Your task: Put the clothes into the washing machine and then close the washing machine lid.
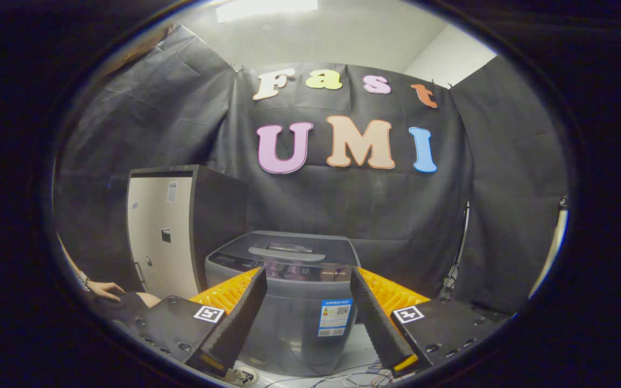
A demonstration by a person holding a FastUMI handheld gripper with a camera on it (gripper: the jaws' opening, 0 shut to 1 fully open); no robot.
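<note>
A grey top-loading washing machine (pixel 294 302) stands on the floor just beyond my fingers, its front showing between them. Its lid (pixel 283 249) lies flat and shut, with a handle across the top. My gripper (pixel 308 280) is open, fingers spread wide with nothing between them, held a little back from the machine at about the height of its control panel. I see no clothes on or around the machine.
A tall cabinet (pixel 162 231) with a pale door stands left of the washer. A person's hand (pixel 104 290) rests at the far left, low down. Cables (pixel 343 380) lie on the pale floor before the machine. A stand's legs (pixel 453 275) are on the right.
</note>
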